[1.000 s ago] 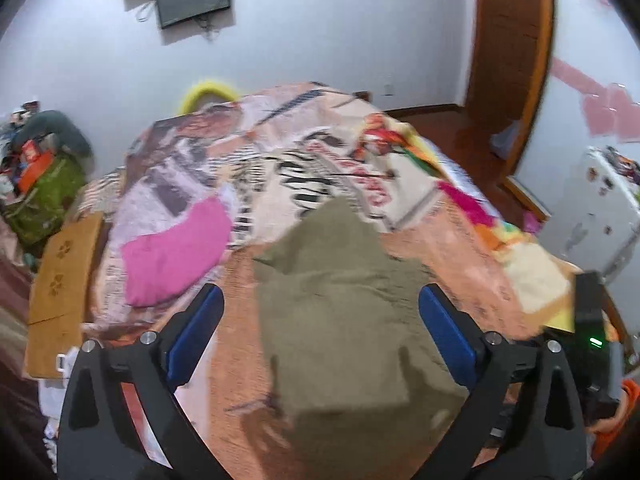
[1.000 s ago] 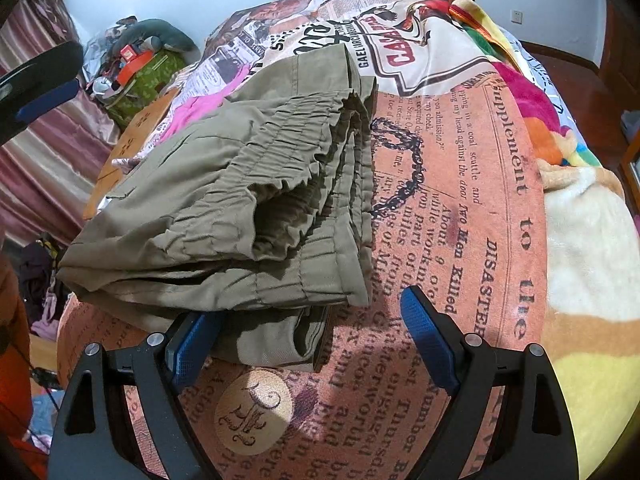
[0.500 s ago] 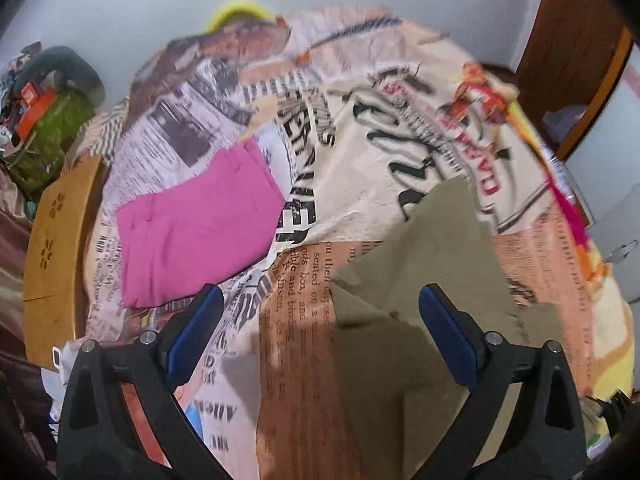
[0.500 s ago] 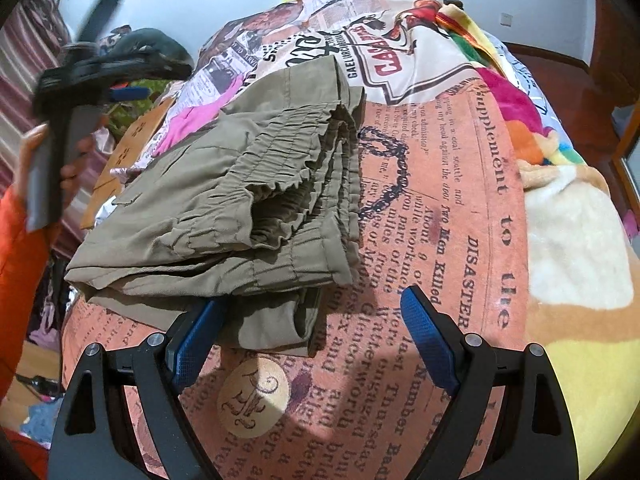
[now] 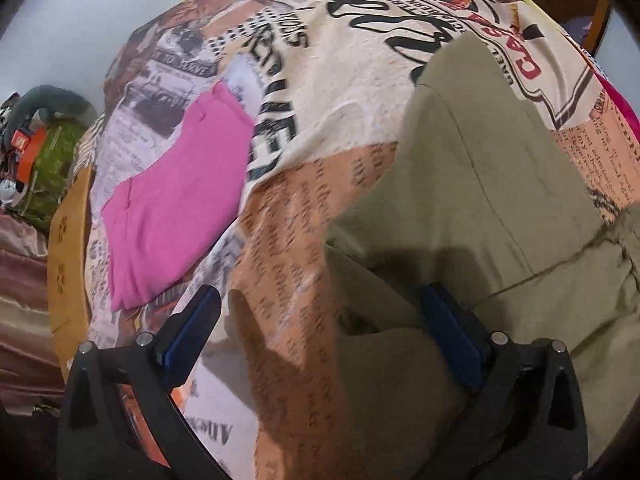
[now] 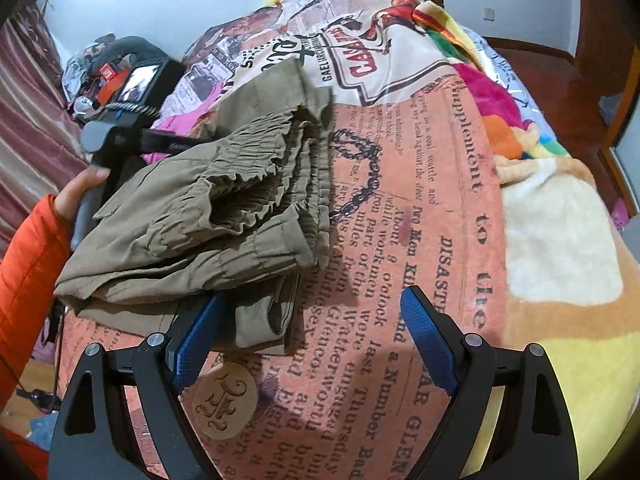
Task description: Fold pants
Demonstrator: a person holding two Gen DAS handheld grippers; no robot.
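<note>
- olive pants [image 6: 208,216] are bunched in a folded pile on the bed, on the orange newspaper-print part of the blanket [image 6: 420,240]. elastic waistband w/ the frilly edge faces the right-wrist cam
- right gripper [image 6: 310,344] has its jaws wide apart, nothing pinched. left blue pad [image 6: 196,344] sits right at the near corner of the pants pile, the other pad is over bare blanket. can't tell if that pad actually touches the cloth
- left gripper [image 5: 320,344] also spread wide, pointing steeply down at the bed. its right-side pad [image 5: 452,340] is over the pants [image 5: 480,184], the other one over the blanket [image 5: 288,240], so the pants edge runs btwn the two pads. nothing clamped. pic is a bit blurry so contact = can't tell
- in the right cam you can see the left gripper's body from outside, on the far-left side of the pile, w/ a hand [image 6: 82,192] on the handle and an orange sleeve [image 6: 28,280] behind it
- pink cloth [image 5: 172,208] lies flat on the blanket to the left of the pants, apart from them
- a multicolour fleece blanket [image 6: 520,128] runs along the right side of the bed
- clutter pile w/ green + orange stuff [image 5: 44,148] sits off the bed's far left corner by the wall
</note>
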